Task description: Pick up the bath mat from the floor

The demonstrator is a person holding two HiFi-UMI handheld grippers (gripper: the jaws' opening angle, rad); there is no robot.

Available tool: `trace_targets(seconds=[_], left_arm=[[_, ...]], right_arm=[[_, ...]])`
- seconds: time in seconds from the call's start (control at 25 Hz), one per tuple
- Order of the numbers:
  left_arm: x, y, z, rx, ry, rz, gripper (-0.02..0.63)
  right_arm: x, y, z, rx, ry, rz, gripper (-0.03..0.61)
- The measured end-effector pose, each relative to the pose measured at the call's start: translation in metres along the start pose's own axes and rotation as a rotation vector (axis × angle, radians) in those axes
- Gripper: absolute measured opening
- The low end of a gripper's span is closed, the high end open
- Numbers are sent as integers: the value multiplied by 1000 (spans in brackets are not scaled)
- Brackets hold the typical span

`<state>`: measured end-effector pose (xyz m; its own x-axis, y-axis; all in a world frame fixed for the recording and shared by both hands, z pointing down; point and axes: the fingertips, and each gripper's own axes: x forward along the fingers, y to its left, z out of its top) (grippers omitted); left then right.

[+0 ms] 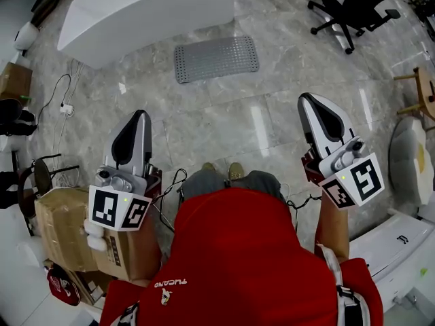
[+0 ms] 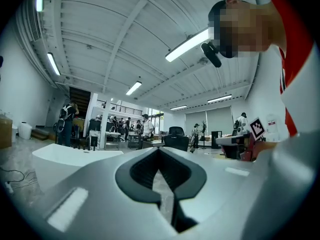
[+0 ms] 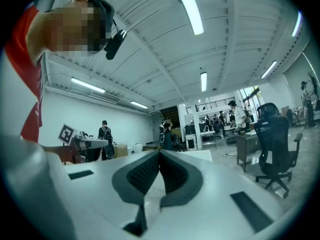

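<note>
Red shirt (image 1: 231,250); grey trousers (image 1: 201,185); left gripper (image 1: 140,114), right gripper (image 1: 307,98) white, black-lined jaws, marker cubes (image 1: 118,210).

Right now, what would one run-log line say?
bath mat: flat on floor, untouched | left hand-held gripper: shut, empty | right hand-held gripper: shut, empty | step: pickup not started

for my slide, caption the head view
Left tool and right tool shut; grey bath mat lies ahead on the floor

A glossy grey marble-tiled floor (image 1: 285,107) is shown; a black wheeled office chair (image 1: 353,2) and a brown cardboard box (image 1: 58,226) are placed at its edges.
</note>
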<state>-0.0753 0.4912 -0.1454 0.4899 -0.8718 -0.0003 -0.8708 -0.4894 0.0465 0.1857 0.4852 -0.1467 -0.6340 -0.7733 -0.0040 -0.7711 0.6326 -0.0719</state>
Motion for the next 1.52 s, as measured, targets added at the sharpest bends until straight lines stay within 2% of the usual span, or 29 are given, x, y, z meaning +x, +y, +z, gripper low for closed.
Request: trace_targets(seconds=[0.32,0.56,0.72,1.12,1.52], left_arm=[[14,-7,-2,12,-4,-2,5],[26,3,-2,23,-9,-1,5],[39,11,-1,35,-16,-9,5],[78,68,4,47,-36,6,5],[131,146,14,73,-36,10,5]], right_arm=[[-2,-22,-10,-17,24,-7,2],[16,-27,-9,-55,28,17,2],[26,-40,-8,-67,22,3,2],[71,-70,-4,-80,29,-41,2],[148,-97,13,-93,7,-67,2]])
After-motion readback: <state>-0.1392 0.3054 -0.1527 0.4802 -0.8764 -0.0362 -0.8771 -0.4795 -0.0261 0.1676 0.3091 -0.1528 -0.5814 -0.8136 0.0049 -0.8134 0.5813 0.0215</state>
